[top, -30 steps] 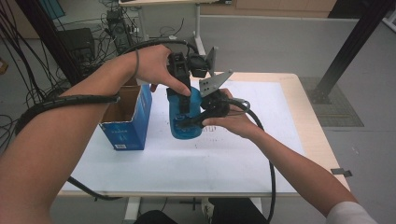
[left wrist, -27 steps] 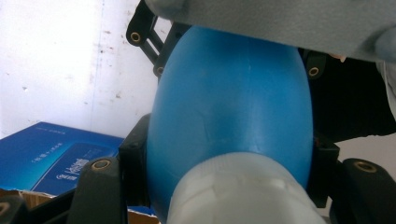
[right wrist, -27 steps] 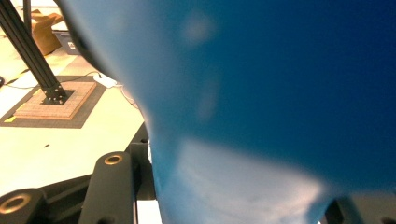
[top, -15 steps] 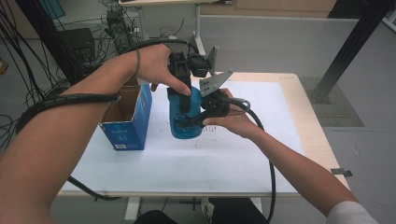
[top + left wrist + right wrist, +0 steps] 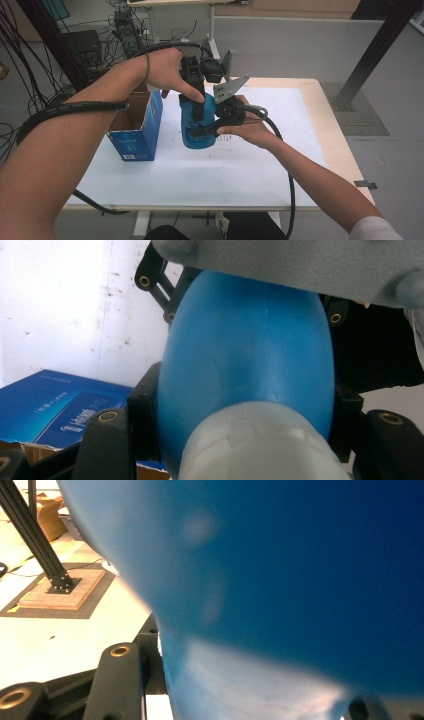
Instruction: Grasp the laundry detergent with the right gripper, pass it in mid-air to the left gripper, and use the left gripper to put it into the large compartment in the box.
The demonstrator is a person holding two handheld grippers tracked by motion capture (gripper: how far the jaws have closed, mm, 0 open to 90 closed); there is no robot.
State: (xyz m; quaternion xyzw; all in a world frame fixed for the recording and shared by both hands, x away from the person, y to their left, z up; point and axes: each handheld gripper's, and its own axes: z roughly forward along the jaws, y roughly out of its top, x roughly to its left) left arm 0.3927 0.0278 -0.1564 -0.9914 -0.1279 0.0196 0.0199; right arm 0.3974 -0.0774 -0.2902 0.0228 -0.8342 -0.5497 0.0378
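Over mid-table, I clamp the blue bottle (image 5: 199, 131) in both grippers, left gripper (image 5: 196, 107) at its neck, right gripper (image 5: 207, 129) lower; I'd twist gently, grips firm.

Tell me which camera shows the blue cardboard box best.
The high view: the blue cardboard box stands open-topped on the table, left of the bottle. The left gripper view catches just one printed corner behind the bottle.

Both forearms reach in, left hand-held gripper (image 5: 200, 107) pointing down, right hand-held gripper (image 5: 200, 132) lying level, both clamped.
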